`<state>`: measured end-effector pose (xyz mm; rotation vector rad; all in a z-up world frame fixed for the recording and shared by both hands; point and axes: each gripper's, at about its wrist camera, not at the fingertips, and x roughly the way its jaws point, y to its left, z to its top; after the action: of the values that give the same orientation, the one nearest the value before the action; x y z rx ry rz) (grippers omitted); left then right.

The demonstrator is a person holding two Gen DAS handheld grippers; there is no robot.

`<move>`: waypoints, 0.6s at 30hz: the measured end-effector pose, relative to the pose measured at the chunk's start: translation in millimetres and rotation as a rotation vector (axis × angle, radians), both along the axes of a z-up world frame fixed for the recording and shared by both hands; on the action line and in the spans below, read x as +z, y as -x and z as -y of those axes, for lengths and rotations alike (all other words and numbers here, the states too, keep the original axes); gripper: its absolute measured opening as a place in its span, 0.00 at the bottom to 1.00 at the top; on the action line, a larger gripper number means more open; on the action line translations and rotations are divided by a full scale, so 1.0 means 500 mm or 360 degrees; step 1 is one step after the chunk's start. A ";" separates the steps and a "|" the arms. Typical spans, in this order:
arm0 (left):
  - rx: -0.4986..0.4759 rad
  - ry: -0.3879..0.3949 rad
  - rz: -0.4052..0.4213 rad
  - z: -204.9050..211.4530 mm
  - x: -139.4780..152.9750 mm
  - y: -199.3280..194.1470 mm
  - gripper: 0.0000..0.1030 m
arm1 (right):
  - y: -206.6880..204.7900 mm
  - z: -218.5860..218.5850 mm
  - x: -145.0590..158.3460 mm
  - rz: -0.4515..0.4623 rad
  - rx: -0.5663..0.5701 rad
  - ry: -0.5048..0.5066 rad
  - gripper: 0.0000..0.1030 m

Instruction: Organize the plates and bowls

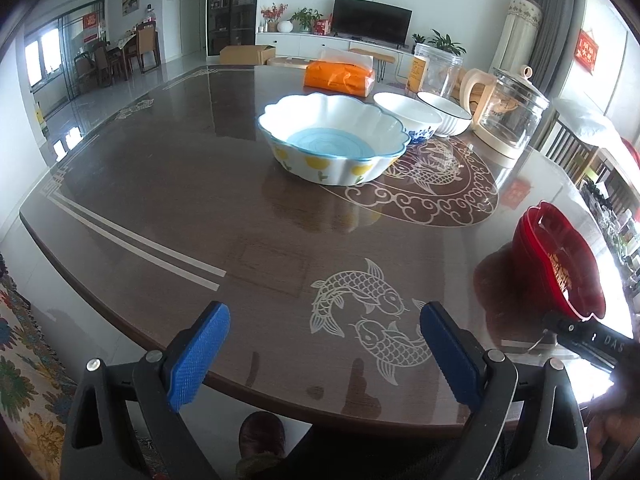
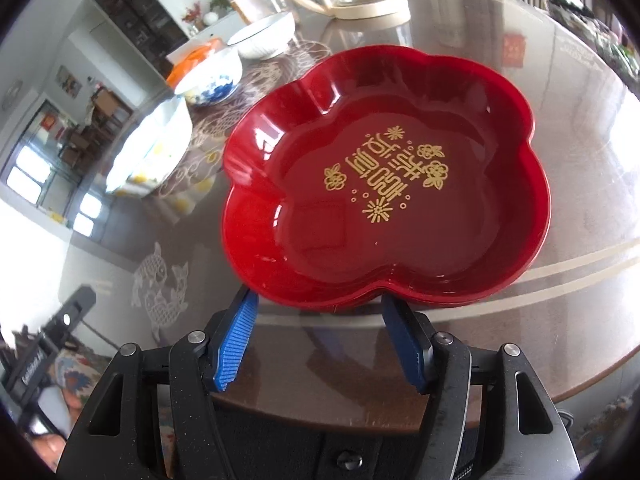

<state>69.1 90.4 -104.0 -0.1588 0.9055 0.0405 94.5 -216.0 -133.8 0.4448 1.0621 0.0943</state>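
Right wrist view: the right gripper (image 2: 318,340) points down at the table (image 2: 580,216), and its blue pads (image 2: 236,344) are spread wide with nothing pinched.
Just ahead of it: the red plate (image 2: 384,184), shaped like a flower, sits flat with its near rim right at the pad tips. I cannot tell if they touch.
Farther off: the big scalloped bowl (image 2: 156,148), then the blue-patterned bowl (image 2: 212,80) and the white ribbed bowl (image 2: 266,38).
What could go wrong: the plate may slide on the shiny table if one pad bumps the rim first.
Left wrist view: the left gripper (image 1: 324,356) hangs tilted down over the near table edge, its pads (image 1: 200,356) wide apart and holding nothing.
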 end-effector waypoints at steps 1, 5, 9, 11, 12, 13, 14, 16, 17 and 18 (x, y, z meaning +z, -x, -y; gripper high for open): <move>-0.0022 -0.0004 -0.0015 -0.008 -0.001 -0.005 0.93 | -0.009 0.010 0.001 -0.0041 -0.0046 0.0029 0.66; -0.0109 -0.0045 -0.0069 -0.071 0.009 -0.053 0.93 | 0.005 0.002 0.022 -0.0289 0.0087 -0.0198 0.67; -0.0157 -0.0017 -0.0073 -0.145 0.038 -0.137 0.93 | 0.025 -0.077 0.121 -0.0210 0.0359 -0.0230 0.67; -0.0145 0.0002 -0.0094 -0.176 0.052 -0.197 0.93 | 0.003 -0.125 0.177 -0.0109 0.0465 -0.0256 0.67; -0.0147 0.0012 -0.0098 -0.186 0.057 -0.226 0.93 | -0.017 -0.150 0.199 -0.0064 0.0527 -0.0296 0.67; -0.0146 0.0021 -0.0096 -0.195 0.061 -0.255 0.93 | -0.042 -0.176 0.216 -0.0025 0.0586 -0.0335 0.67; -0.0143 0.0026 -0.0098 -0.201 0.063 -0.285 0.93 | -0.072 -0.201 0.225 0.0005 0.0633 -0.0362 0.67; -0.0112 0.0037 -0.0109 -0.211 0.060 -0.337 0.93 | -0.146 -0.245 0.216 0.0010 0.0669 -0.0354 0.67; -0.0099 0.0052 -0.0117 -0.215 0.055 -0.360 0.92 | -0.187 -0.260 0.203 0.0005 0.0650 -0.0325 0.67; -0.0093 0.0079 -0.0134 -0.217 0.048 -0.383 0.92 | -0.227 -0.275 0.190 0.0013 0.0618 -0.0265 0.67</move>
<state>260.6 199.1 -80.2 -0.1777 0.9952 -0.0299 208.2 -78.7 -38.9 0.3825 1.1267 0.5313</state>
